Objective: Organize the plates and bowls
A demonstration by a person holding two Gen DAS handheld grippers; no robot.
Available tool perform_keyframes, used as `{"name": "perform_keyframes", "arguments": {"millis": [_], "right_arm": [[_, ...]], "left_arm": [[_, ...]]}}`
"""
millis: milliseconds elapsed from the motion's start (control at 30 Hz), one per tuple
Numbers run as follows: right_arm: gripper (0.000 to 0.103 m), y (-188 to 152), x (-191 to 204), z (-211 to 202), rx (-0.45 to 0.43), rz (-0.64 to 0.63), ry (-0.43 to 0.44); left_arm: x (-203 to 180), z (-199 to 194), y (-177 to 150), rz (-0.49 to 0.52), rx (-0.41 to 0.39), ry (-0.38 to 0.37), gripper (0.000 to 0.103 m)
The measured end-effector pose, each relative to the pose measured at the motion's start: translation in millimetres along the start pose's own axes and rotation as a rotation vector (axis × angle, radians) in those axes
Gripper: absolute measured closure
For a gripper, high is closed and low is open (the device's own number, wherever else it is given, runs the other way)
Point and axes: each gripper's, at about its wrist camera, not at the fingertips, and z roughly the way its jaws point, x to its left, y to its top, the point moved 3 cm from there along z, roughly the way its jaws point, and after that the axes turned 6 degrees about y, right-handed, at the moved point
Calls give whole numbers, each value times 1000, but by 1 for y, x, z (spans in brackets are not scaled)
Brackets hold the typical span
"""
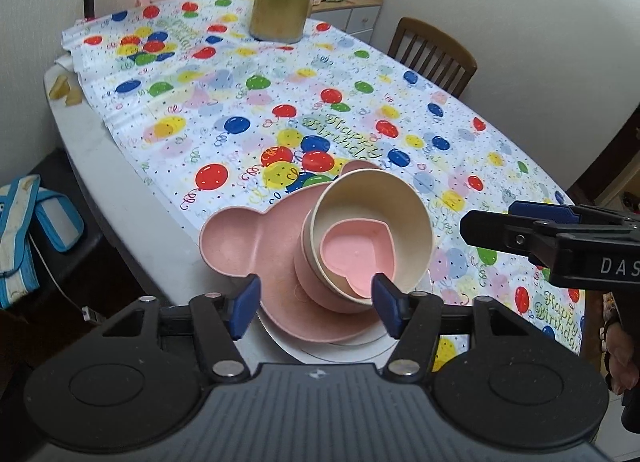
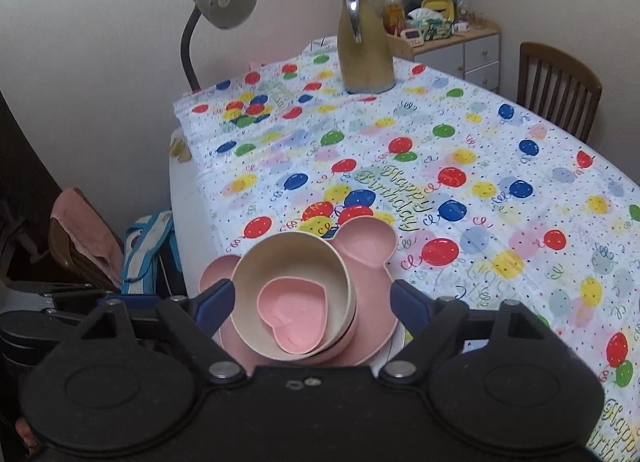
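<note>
At the near edge of the table (image 1: 120,197), on the balloon-print cloth (image 1: 360,73), a single stack of dishes stands.

Left gripper (image 1: 316,302): jaws wide, holding nothing; blue fingertips (image 1: 247,304) either side of the stack's near rim, contact not discernible.

White plate (image 1: 360,346): bottom of the stack, only its near rim showing.

Bear-shaped pink plate (image 1: 232,238): rests on the white plate; ear compartments bare.

Pink bowl (image 1: 320,298): sits on the bear plate, holding the cream bowl.

Cream bowl (image 1: 372,213): nested in the pink bowl, tilted toward the near side.

Heart-shaped pink dish (image 1: 356,254): lies inside the cream bowl, nothing in it.

Right gripper (image 2: 312,294): jaws wide, holding nothing; hovers over the stack in its own view, and enters the left wrist view from the right, apart from the dishes.

Far end of table: tan jug (image 2: 364,57) upright on the cloth, desk lamp (image 2: 224,1) to its left.

Right side: wooden chair (image 2: 560,81) beside the table.
</note>
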Motion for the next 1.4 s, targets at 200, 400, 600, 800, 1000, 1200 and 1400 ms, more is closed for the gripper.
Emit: {"name": "perform_keyframes", "arguments": {"millis": [200, 400, 600, 800, 1000, 1200, 1400], "right_arm": [[16, -16, 7, -26, -93, 23, -40], [1, -32, 15, -49, -165, 28, -67], [0, -49, 21, -64, -225, 52, -80], [0, -63, 33, -74, -282, 22, -104], [0, -74, 47, -84, -324, -13, -141], [0, -85, 55, -87, -329, -2, -149], [0, -91, 52, -88, -300, 28, -138]], "left_arm": [[-4, -22, -14, 37, -75, -26, 20], [-2, -37, -28, 38, -111, -49, 10], [1, -51, -43, 40, -133, -60, 0], [5, -63, -56, 35, -148, -59, 0], [10, -75, -66, 24, -178, -55, 0], [9, -81, -76, 21, -187, -37, 0], [8, -80, -83, 26, -172, -35, 0]]}}
